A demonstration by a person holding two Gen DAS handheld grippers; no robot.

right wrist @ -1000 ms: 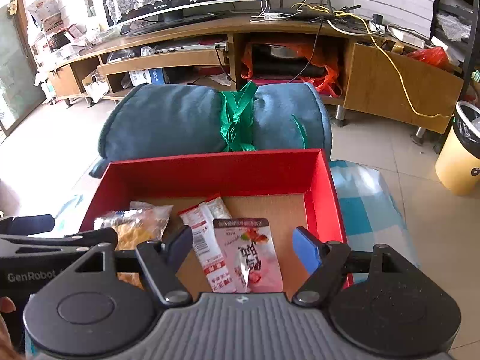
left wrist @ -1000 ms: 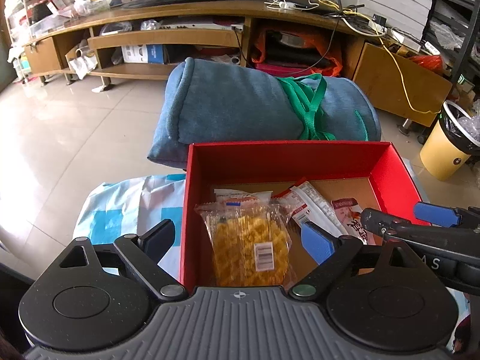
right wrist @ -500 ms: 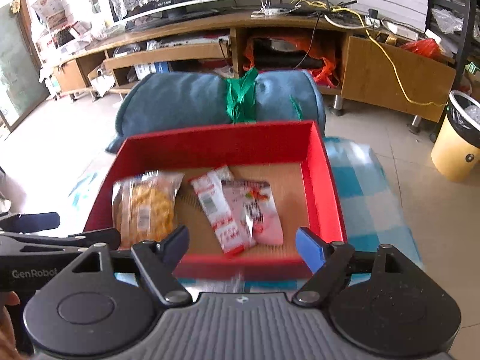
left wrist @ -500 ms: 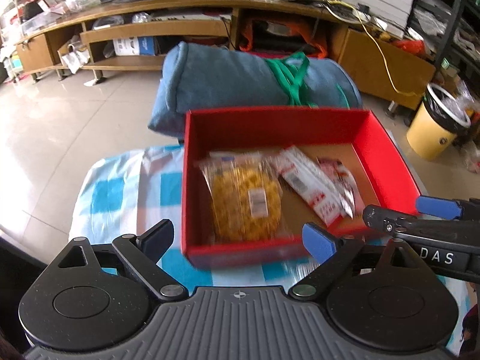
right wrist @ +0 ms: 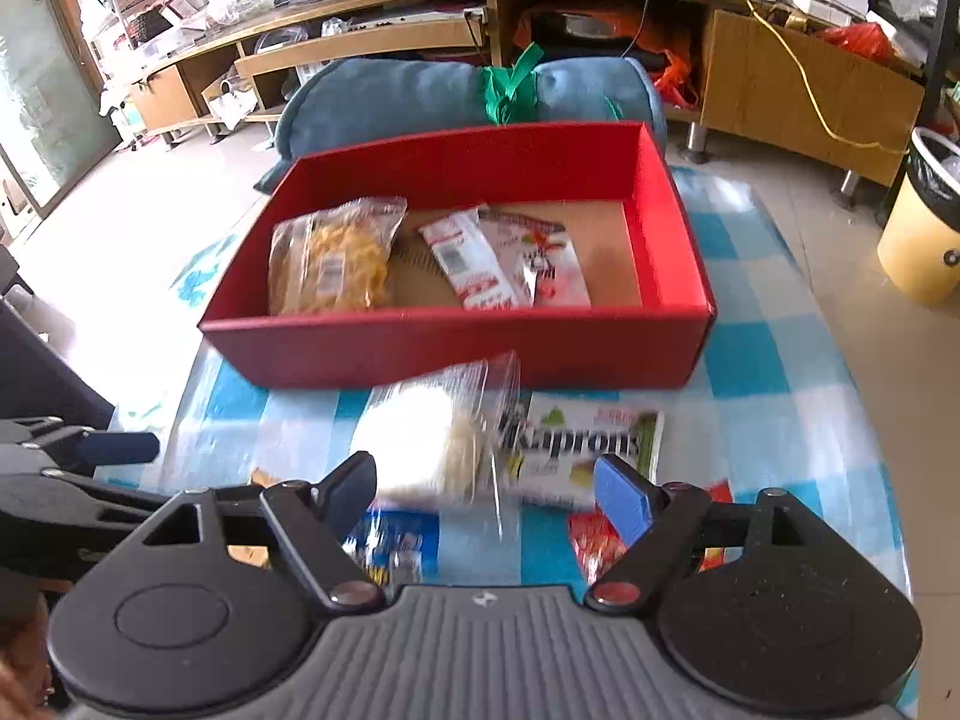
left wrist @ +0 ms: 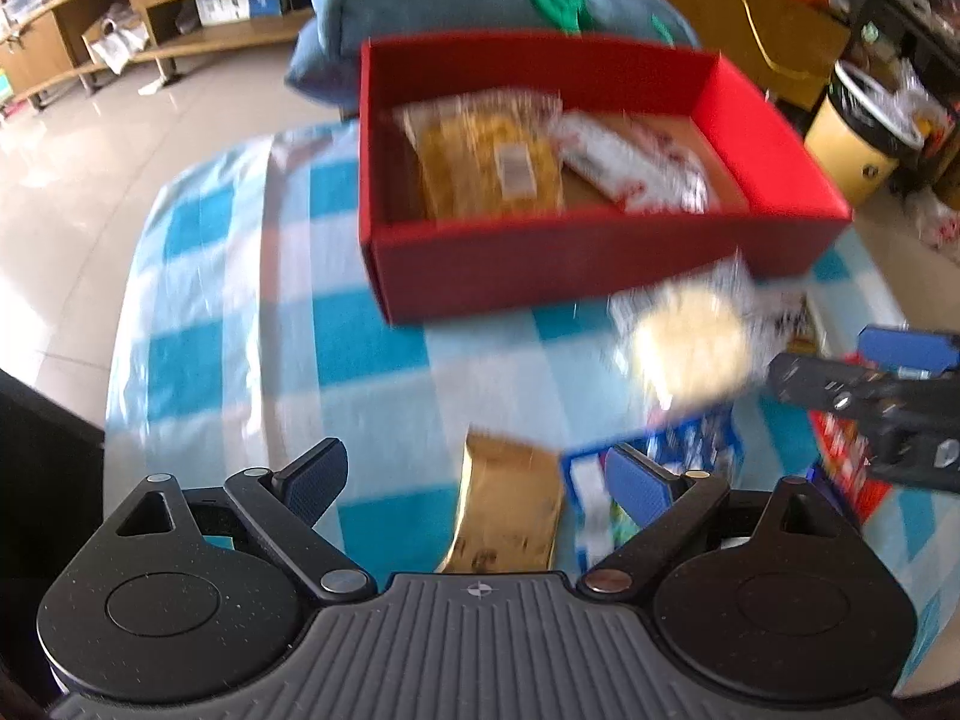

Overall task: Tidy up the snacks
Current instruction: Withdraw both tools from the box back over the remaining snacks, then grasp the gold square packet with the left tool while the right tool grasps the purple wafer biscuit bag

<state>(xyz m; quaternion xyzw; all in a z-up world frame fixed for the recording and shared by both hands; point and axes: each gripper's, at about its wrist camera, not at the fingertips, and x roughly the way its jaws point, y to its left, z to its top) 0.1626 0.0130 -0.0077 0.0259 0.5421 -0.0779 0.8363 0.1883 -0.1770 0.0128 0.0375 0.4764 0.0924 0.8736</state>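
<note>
I'm eyeing the clear bag of pale cakes (right wrist: 438,438), which is lying on the checked tablecloth (right wrist: 774,360) just in front of the red box (right wrist: 456,348), between my right gripper (right wrist: 486,492) jaws' line of approach. The worry: the crinkly film is sitting loose, so I'm risking pinching only a flap and having it slide out, or squashing the cakes. It's overlapping the white-and-green packet (right wrist: 600,444), so I'm possibly dragging that along. Both views are smearing, so I'm judging edges poorly. The right gripper is standing released, its jaws having just been opening, nothing pressed between them. My left gripper (left wrist: 480,480) is also hanging released above the gold packet (left wrist: 510,510) near the cloth's front edge, beside a blue packet (left wrist: 660,456). Inside the box, a yellow cracker bag (right wrist: 330,258) and two red-and-white sachets (right wrist: 504,258) are lying flat.
</note>
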